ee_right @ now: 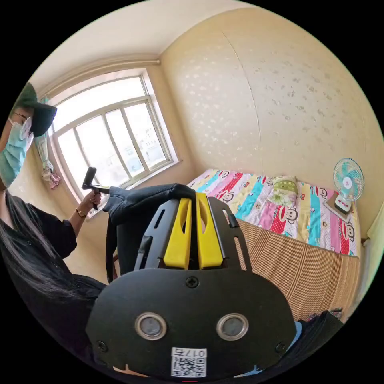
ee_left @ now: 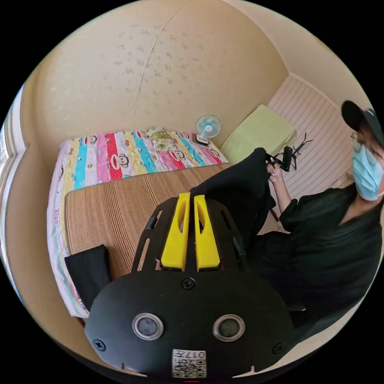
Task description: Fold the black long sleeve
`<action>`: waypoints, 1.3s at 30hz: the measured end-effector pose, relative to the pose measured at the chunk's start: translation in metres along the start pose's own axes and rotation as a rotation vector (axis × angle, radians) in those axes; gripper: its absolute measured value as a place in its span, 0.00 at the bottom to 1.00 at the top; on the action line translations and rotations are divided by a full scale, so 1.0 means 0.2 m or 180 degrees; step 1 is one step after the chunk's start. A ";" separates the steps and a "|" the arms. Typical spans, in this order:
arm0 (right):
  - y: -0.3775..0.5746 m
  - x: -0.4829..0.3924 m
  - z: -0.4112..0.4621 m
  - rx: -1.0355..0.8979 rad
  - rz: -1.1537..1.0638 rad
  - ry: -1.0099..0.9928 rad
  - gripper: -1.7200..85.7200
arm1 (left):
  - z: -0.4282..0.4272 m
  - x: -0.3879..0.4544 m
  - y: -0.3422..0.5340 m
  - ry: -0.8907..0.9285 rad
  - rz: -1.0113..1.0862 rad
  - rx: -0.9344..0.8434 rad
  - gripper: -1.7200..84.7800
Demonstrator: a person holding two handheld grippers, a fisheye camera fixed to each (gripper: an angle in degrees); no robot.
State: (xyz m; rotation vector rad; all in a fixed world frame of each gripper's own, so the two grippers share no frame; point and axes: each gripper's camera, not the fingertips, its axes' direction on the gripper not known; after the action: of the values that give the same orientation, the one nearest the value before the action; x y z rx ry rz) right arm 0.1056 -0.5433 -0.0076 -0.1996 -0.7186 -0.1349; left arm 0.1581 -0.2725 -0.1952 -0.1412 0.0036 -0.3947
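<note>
Between the yellow jaws of the left gripper (ee_left: 191, 197), an edge of the black long sleeve (ee_left: 240, 180) is pinched, the jaws nearly closed on the cloth. The right gripper (ee_right: 193, 196) is likewise clamped on another edge of the garment, jaws drawn close together. From the left gripper view, the right gripper is seen raised in the person's hand (ee_left: 275, 173), with cloth bunched at it. The garment is held stretched in the air between both grippers, above and beside the striped mat (ee_left: 116, 208) on the bed. No fold is judged made yet; laying out and folding remain. A separate dark folded item (ee_left: 89, 272) is noted at the mat's edge.
</note>
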 end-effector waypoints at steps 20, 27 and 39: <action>1.26 0.58 2.16 -0.3602 0.0833 0.0583 0.10 | 1.16 -1.74 0.78 -0.0537 -0.2167 -0.1881 0.09; 1.49 0.77 1.85 -0.3685 0.1727 0.0698 0.08 | 0.48 -2.09 0.99 -0.1304 -0.2841 -0.1765 0.07; 2.13 1.55 1.17 0.1024 0.6119 -0.0224 0.13 | -0.01 -2.17 1.53 0.0487 -0.4958 0.0865 0.14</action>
State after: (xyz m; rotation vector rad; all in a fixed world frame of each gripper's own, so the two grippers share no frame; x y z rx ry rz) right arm 0.2680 -0.0923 0.3124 -0.5055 -0.3604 1.8060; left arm -0.1249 0.1739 -0.2490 0.1946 -0.0107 -1.9506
